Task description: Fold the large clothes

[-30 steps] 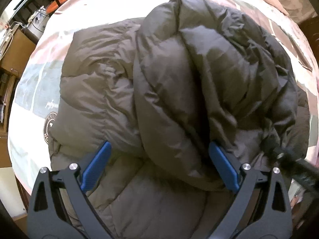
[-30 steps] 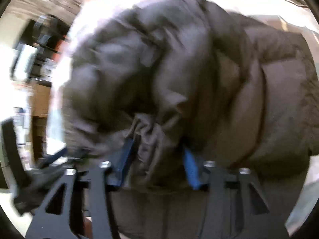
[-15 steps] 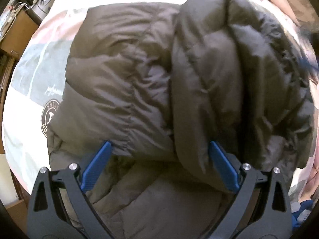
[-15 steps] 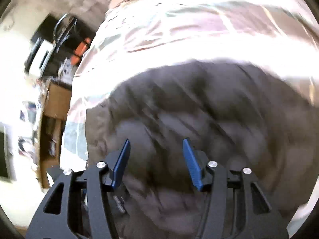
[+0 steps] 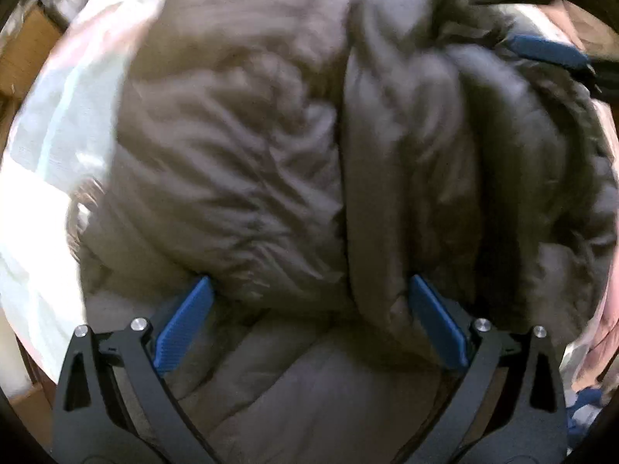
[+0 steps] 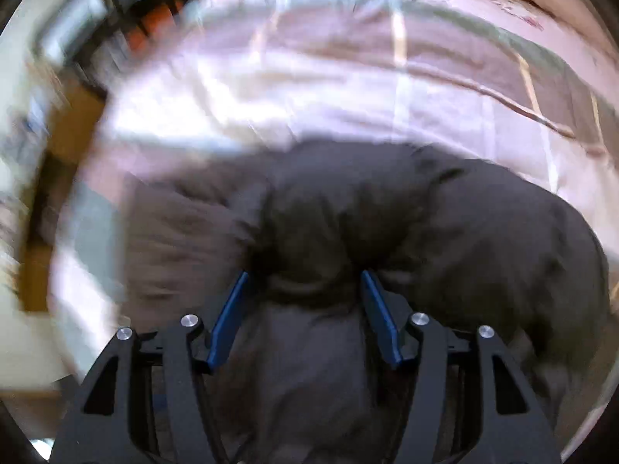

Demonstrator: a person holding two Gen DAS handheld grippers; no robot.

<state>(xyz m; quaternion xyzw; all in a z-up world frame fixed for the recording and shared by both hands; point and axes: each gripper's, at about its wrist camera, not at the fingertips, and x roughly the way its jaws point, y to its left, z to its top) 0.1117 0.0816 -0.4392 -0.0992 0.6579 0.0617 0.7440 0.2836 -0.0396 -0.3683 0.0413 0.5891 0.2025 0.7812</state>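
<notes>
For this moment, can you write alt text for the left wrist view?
A puffy dark brown quilted jacket lies on a pale pink patterned bedsheet, its right side folded over into a thick ridge. The left tool sits wide open just above it, blue pads gripping nothing. The right tool's blue pad shows top right.

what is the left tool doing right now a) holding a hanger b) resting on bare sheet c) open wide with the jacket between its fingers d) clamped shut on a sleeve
c, the left tool has its blue fingers spread far apart, with the puffy brown jacket bulging into the gap between them and nothing pinched.
</notes>
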